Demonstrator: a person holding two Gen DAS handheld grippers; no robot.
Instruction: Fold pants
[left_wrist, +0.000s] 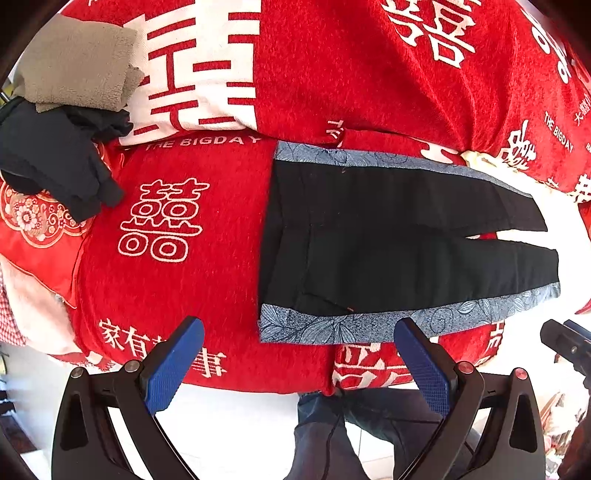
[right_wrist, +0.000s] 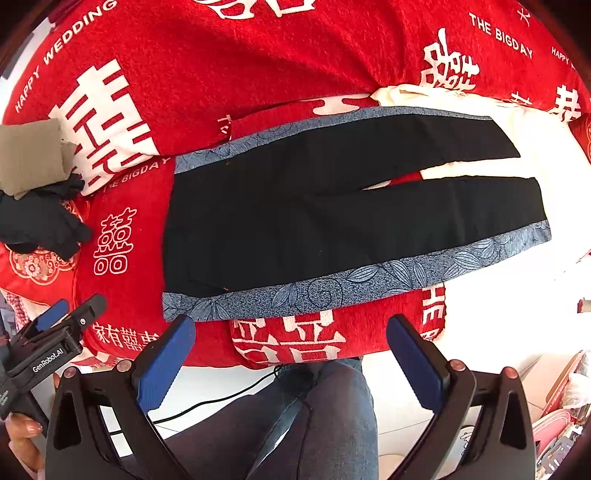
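Black pants (left_wrist: 388, 236) (right_wrist: 332, 218) with blue leaf-print side stripes lie flat on the red blanket, waistband to the left, both legs spread to the right with a small gap between them. My left gripper (left_wrist: 299, 328) hovers open just in front of the near stripe, nothing between its blue pads. My right gripper (right_wrist: 291, 325) is also open, held above the near edge of the pants, empty. The left gripper (right_wrist: 70, 314) shows at the left of the right wrist view, and the right gripper (left_wrist: 565, 339) at the right edge of the left wrist view.
A red blanket (left_wrist: 332, 92) with white characters covers the bed. A beige folded cloth (left_wrist: 77, 62) and dark garments (left_wrist: 51, 158) lie at the far left. A white cloth (right_wrist: 517, 122) lies under the pant legs. A person's legs in jeans (right_wrist: 325, 413) stand by the bed's edge.
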